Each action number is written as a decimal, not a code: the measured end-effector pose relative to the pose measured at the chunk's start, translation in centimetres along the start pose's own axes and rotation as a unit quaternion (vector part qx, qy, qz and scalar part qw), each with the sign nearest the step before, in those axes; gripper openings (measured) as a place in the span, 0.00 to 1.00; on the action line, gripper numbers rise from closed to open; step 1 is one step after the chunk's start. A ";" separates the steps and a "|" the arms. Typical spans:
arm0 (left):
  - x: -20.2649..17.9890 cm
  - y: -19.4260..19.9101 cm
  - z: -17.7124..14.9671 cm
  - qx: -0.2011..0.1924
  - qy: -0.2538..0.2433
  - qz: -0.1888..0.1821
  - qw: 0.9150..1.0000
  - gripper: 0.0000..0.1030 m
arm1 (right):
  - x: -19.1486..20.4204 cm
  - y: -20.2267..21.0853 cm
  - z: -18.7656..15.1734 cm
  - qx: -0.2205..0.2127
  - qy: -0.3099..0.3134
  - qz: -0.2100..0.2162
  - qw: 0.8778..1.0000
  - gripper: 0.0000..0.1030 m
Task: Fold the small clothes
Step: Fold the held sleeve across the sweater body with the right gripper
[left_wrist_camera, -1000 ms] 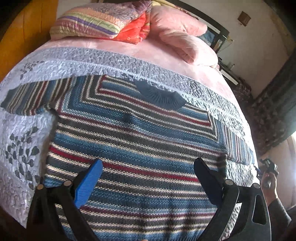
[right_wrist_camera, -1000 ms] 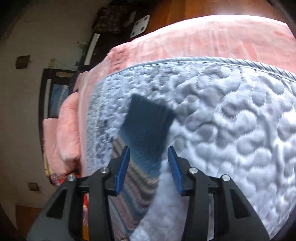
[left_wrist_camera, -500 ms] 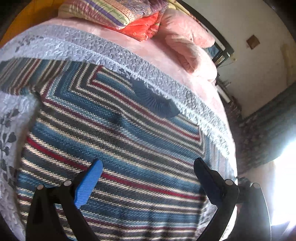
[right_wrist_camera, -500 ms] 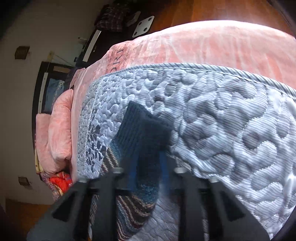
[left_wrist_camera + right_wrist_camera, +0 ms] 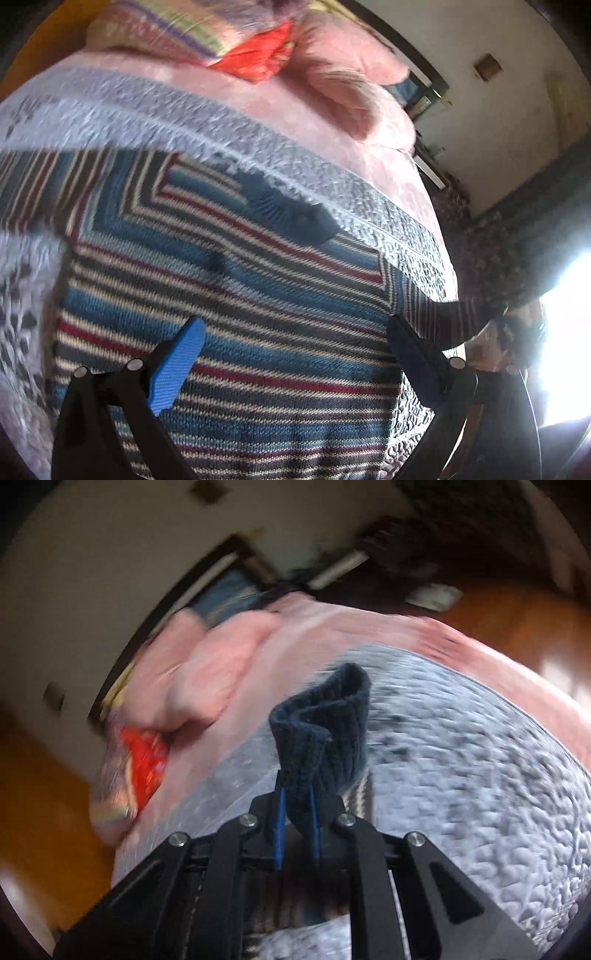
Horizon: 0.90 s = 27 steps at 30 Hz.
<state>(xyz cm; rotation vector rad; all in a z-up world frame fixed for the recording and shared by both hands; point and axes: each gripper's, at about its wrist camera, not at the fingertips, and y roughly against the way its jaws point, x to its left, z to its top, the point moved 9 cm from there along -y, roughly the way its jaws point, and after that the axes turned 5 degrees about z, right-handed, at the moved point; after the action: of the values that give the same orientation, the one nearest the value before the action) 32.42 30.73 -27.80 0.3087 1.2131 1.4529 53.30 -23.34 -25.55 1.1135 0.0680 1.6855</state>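
Ribbed navy cuff, seemingly lifted, bunches between right tongs.

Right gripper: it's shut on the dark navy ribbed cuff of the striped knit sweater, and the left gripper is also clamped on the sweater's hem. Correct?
Not quite. The right gripper is shut on the dark navy ribbed cuff, as the right wrist view shows. But the left wrist view shows the left gripper open, fingers spread above the striped knit sweater, gripping nothing.

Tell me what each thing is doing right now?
Sweater: spread flat on the bed, one sleeve lifted.
Cuff: pinched, raised off the quilt.
Right gripper: shut on the cuff.
Left gripper: open, above the sweater.
Quilt: spread over the bed.
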 end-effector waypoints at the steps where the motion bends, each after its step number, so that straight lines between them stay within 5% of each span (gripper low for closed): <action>1: -0.8 -0.1 0.3 0.004 -0.006 -0.012 1.000 0.96 | 2.5 -0.3 -0.5 0.002 0.020 0.009 1.000 0.09; 6: -4.7 -1.1 1.9 0.014 -0.050 -0.046 0.998 0.96 | 11.8 -2.3 -4.6 0.016 0.110 0.026 0.993 0.09; 12: -8.7 -4.2 3.5 0.043 -0.070 -0.089 0.993 0.96 | 17.1 -6.9 -11.5 0.055 0.197 0.010 0.979 0.09; 17: -10.8 -8.4 4.0 0.081 -0.059 -0.114 0.988 0.96 | 17.9 -12.3 -19.2 0.101 0.279 -0.035 0.954 0.09; 23: -10.7 -16.2 1.8 0.175 0.015 -0.180 0.968 0.96 | 15.9 -17.5 -28.0 0.174 0.343 -0.076 0.920 0.10; 26: -9.9 -18.8 0.5 0.197 0.037 -0.177 0.963 0.96 | 15.2 -17.8 -30.2 0.190 0.353 -0.072 0.913 0.19; 27: -9.8 -19.7 0.0 0.206 0.045 -0.177 0.961 0.96 | 15.2 -17.3 -30.3 0.185 0.351 -0.062 0.916 0.30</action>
<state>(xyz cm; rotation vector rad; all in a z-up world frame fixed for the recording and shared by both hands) 46.73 18.54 -39.19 0.2899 1.5578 0.9086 44.95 9.82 -42.27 0.6875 0.9278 1.9238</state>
